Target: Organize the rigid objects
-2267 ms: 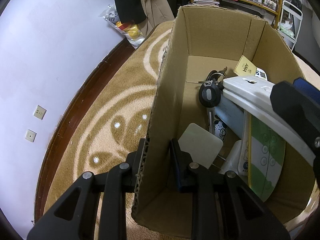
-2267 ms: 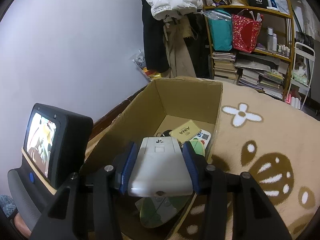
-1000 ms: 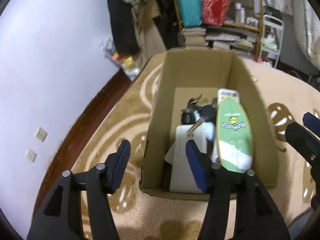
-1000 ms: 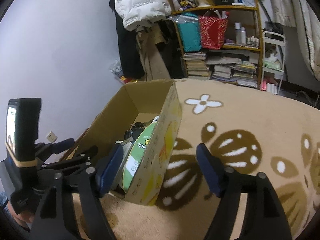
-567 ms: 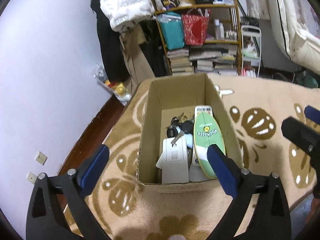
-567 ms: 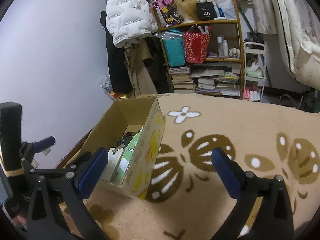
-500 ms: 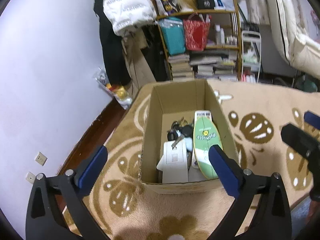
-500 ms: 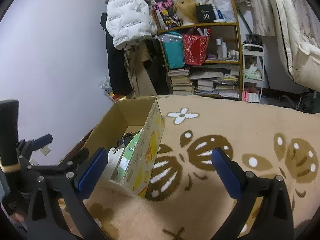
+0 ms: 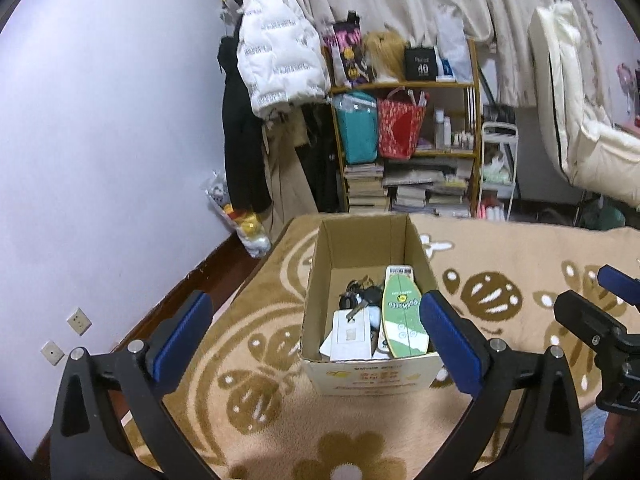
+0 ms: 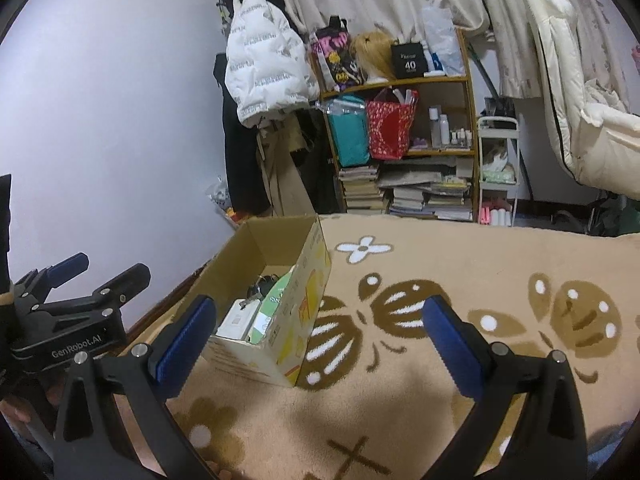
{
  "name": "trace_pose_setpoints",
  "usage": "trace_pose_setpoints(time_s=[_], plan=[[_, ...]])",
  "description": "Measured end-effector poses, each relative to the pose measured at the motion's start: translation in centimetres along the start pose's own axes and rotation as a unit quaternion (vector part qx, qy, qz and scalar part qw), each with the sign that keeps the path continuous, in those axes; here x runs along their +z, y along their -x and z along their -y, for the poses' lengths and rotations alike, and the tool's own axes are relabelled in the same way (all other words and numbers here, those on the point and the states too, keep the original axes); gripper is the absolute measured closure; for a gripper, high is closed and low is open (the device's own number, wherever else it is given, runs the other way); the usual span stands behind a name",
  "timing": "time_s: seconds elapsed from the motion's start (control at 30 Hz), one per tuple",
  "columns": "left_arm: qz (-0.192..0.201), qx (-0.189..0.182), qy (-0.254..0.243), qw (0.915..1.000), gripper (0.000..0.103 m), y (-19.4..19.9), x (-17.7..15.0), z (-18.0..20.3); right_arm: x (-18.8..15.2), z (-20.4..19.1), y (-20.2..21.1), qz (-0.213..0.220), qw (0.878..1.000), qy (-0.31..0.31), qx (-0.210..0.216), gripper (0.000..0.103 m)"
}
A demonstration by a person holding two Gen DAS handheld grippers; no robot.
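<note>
Both grippers, left gripper [image 9: 314,330] and right gripper [image 10: 318,330], are hanging spread and empty. I am seeing the cardboard box [image 9: 370,376] at twelve o'clock, holding a green board [image 9: 402,316] leaning on its rim; any nudge risks tipping it out.

Surface: beige carpet [image 9: 500,248] with brown flower and leaf motifs, covering the floor.
On it: open cardboard box [image 9: 320,256], standing upright near the carpet's left edge.
Beside carpet: dark wooden floor strip [image 9: 224,256] along the wall.
</note>
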State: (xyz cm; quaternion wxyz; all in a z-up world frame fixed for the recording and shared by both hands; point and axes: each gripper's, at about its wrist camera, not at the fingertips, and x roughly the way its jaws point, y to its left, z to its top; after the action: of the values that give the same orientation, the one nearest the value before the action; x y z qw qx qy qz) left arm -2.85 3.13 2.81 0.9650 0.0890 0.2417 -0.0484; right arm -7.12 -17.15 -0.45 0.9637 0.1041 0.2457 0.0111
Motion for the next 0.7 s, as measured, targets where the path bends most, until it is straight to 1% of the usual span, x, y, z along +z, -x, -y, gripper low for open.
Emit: trace_pose_setpoints(time_s=[0.13, 0.3, 0.53, 0.7], plan=[[0.024, -0.004, 0.009, 0.9997, 0.001, 1.2, -0.4, -0.4, -0.1, -0.2, 1.2, 0.019, 1.0, 0.006, -0.003, 0.0], [0.036, -0.007, 0.009, 0.9993, 0.001, 1.9, -0.6, -0.6, -0.5, -0.1, 0.9, 0.012, 1.0, 0.001, -0.004, 0.0], [0.024, -0.024, 0.016, 0.9993, 0.001, 1.4, -1.0, -1.0, -1.1, -0.1, -0.2, -0.002, 1.0, 0.003, -0.009, 0.0], [0.016, -0.026, 0.014, 0.9994, 0.001, 0.6, -1.3, -1.0, -1.2, 0.0, -0.8, -0.009, 1.0, 0.004, -0.015, 0.0]])
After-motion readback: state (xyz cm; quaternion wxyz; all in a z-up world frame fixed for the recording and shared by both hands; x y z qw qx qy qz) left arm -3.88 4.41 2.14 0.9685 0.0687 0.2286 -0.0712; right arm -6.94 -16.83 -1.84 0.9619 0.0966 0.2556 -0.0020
